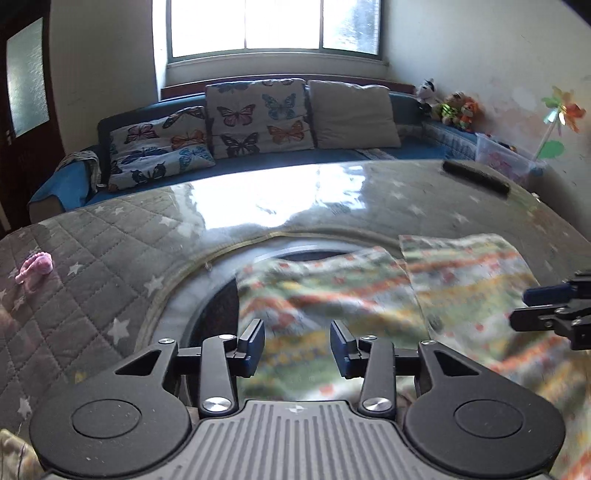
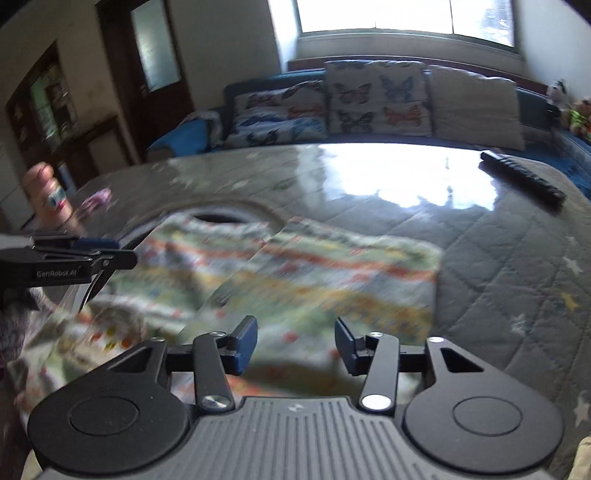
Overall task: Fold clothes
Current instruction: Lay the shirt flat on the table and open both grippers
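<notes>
In the left wrist view, my left gripper [image 1: 297,349] sat at the bottom centre of the frame with its jaws spread apart and nothing pinched between the blue pads [image 1: 254,349]. Behind and below the pads lay the patterned garment [image 1: 369,295], blurred, spreading from the centre to the lower right of the frame over the grey quilted cover [image 1: 92,266] of the table. It seemed to lie in two overlapping layers, though the blur kept me from being sure. At the right edge I saw the right gripper [image 1: 546,306] poking in above the garment. A small pink object [image 1: 35,266] lay on the cover at the left edge, and a dark remote [image 1: 476,176] lay at the upper right. A sofa with butterfly cushions [image 1: 255,118] stood beyond under the window [image 1: 275,26].

In the right wrist view, my right gripper [image 2: 295,345] also stood spread at the bottom centre, with nothing gripped. The garment [image 2: 314,273] filled the middle of the frame, right behind the pads. The left gripper [image 2: 92,258] reached in from the left edge over the cloth's left part, with a hand [image 2: 48,199] blurred above it. The remote [image 2: 522,179] lay at the upper right on the cover [image 2: 517,266].
</notes>
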`<state>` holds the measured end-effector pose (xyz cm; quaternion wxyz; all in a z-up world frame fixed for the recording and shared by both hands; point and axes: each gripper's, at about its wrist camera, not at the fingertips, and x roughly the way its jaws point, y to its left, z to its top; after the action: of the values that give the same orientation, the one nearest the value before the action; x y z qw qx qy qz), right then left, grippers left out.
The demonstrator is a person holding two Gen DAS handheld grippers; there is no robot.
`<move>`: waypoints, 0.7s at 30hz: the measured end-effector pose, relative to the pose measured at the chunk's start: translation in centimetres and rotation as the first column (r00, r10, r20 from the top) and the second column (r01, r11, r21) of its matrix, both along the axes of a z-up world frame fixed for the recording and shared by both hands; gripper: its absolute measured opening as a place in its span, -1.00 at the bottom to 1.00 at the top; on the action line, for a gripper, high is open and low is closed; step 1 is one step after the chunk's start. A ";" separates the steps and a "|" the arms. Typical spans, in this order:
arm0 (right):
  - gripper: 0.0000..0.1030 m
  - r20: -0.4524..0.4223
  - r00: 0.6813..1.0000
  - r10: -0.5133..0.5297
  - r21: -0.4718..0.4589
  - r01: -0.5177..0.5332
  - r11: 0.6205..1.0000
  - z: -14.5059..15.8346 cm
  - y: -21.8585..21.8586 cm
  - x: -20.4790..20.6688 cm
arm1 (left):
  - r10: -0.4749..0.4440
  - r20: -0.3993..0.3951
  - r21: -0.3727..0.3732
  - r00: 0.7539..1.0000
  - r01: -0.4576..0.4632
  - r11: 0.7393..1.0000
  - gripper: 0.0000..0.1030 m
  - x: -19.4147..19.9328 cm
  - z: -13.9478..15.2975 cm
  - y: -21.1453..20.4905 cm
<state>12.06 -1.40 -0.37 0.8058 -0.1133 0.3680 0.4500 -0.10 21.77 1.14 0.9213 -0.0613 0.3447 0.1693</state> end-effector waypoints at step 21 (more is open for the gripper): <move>0.36 0.091 0.973 0.213 -0.079 -0.206 0.975 -0.7 -5.2 -12.2 | -0.200 -0.004 0.197 0.980 0.197 0.960 0.06 -10.7 -2.9 -11.7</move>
<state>-0.11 -6.65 -1.07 0.7666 -0.2011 0.3291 0.5134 -10.84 10.05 -1.77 0.9379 0.0636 0.3233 0.1089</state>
